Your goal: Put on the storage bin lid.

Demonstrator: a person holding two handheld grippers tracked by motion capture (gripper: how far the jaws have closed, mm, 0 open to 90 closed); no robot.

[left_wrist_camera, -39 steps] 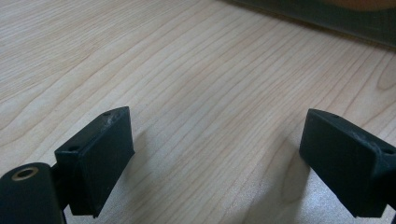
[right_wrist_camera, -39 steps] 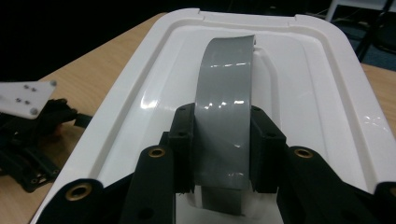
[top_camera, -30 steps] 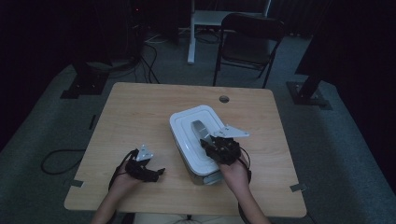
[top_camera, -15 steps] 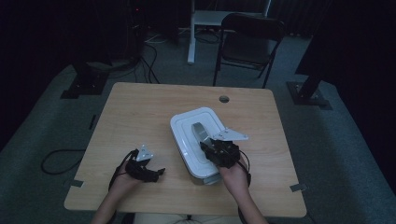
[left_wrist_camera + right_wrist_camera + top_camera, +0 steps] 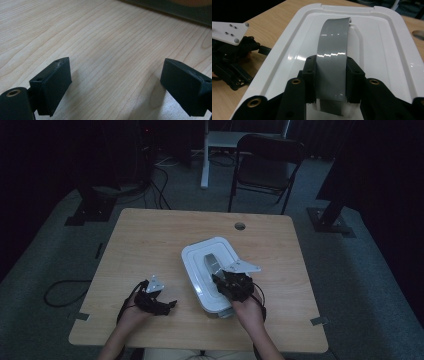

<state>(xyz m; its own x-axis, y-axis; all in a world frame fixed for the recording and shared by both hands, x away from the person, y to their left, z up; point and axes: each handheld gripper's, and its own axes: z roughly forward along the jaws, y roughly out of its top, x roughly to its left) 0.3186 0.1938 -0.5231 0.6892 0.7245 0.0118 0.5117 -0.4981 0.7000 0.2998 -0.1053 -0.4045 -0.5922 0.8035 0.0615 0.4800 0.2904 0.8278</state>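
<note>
A white lidded box [image 5: 196, 261] lies in the middle of the wooden table [image 5: 145, 240], with a grey arched handle [image 5: 211, 263] on its lid. My right gripper [image 5: 222, 279] reaches over the box's near end. In the right gripper view the two black jaws of the right gripper [image 5: 331, 72] are shut on the grey handle [image 5: 334, 45], one pad on each edge, above the white lid [image 5: 384, 47]. My left gripper [image 5: 169, 305] rests low on the table to the left of the box. Its jaws [image 5: 115, 72] stand wide open over bare wood.
A round cable hole [image 5: 240, 226] sits near the table's far edge. Beyond the table stand a dark chair [image 5: 267, 160] and a white desk leg [image 5: 204, 157]. Cables lie on the floor at the left. The left gripper's body [image 5: 229, 60] lies beside the box.
</note>
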